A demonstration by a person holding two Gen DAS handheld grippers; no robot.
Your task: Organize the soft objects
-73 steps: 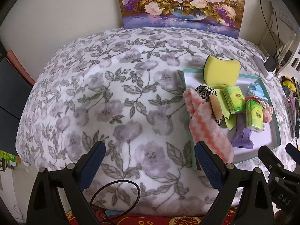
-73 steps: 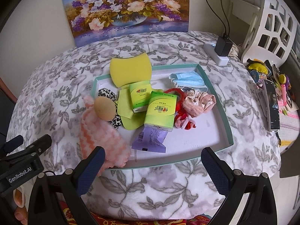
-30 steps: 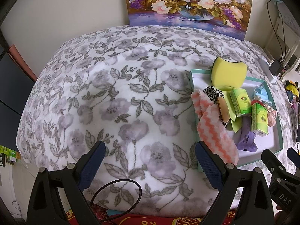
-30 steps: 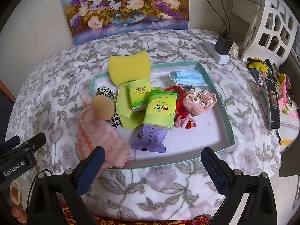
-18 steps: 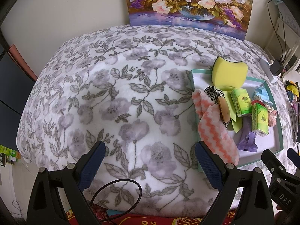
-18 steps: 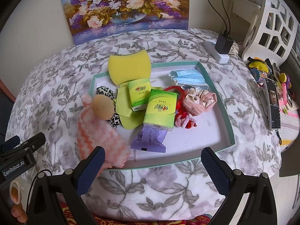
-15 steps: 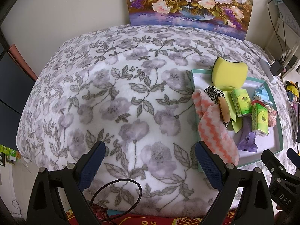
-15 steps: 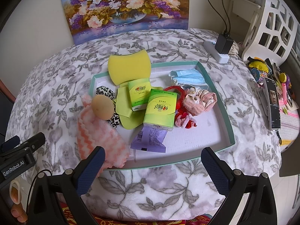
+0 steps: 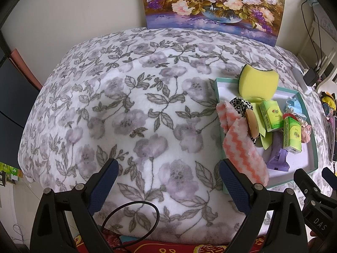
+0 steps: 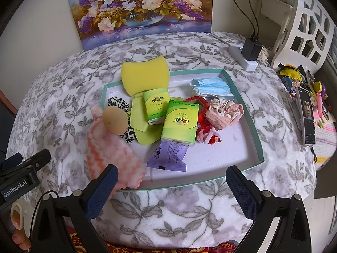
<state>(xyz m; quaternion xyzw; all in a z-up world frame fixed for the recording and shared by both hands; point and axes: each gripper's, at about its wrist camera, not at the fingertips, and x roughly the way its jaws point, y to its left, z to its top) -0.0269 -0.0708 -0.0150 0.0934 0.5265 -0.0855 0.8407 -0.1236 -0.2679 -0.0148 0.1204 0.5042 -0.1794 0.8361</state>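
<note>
Soft things lie heaped in the tray [image 10: 256, 139]. Both tongs, left [image 9: 167, 186] and right [image 10: 171, 189], gape empty; sorted or unsorted, I cannot tell.

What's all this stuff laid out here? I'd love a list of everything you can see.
tray: 1, white with teal rim, on the blanket
sponge: 1, yellow, leaning on the tray's far rim
tissue packs: 2, green, tray middle
face mask: 1, blue, far right of tray
scrunchies: several, pink and red, right of the packs
purple packet: 1, near side of tray
striped cloth: 1, pink and white, draped over tray's left rim
puff: 1, tan, on the cloth
leopard band: 1, black and white, tray's left
blanket: 1, grey floral
painting: 1, flowers, against the wall
charger: 1, black, in a white power strip
phone: 1, far right
left tool: open, empty
right tool: open, empty
</note>
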